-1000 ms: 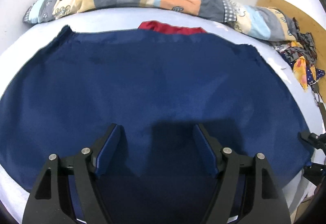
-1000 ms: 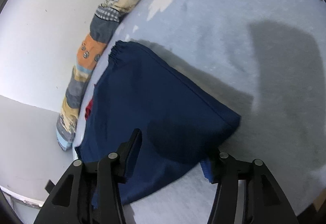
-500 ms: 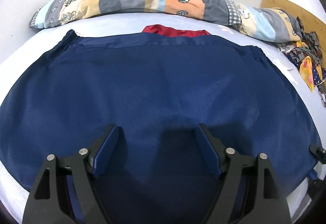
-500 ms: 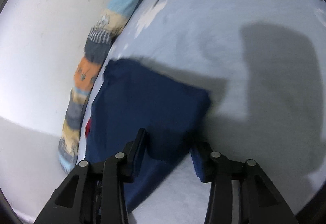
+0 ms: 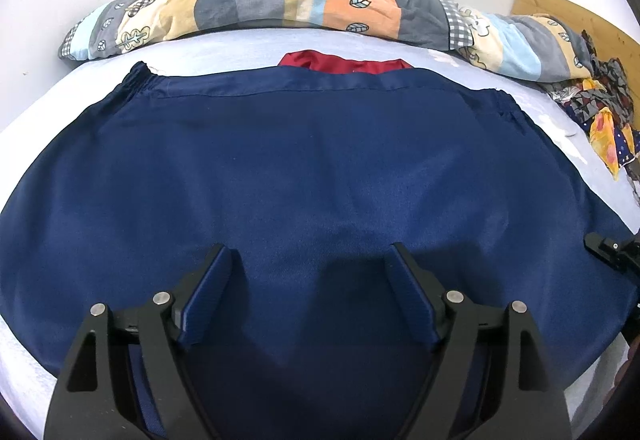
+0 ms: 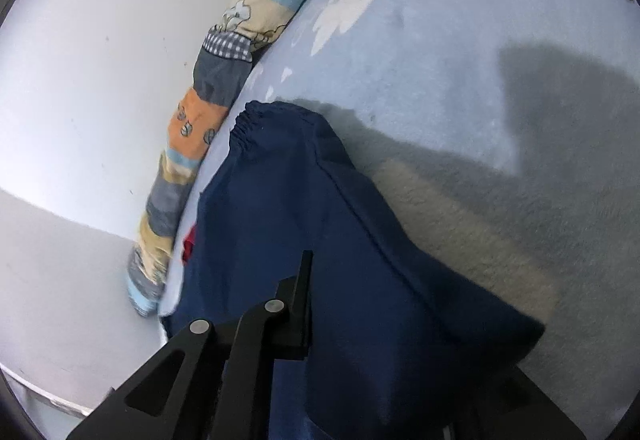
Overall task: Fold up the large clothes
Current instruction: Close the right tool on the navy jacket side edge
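The large navy-blue fabric garment is spread flat on the pale-blue bed, elasticated waistband toward the far edge. The left hand-held gripper is held apart above it; the right hand-held gripper is closing on its corner. Folding is judged barely begun.

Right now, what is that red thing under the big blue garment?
A strip of red fabric shows past the navy garment's elastic waistband, lying on the light blue bed sheet. The garment covers the rest, so what it is cannot be told.
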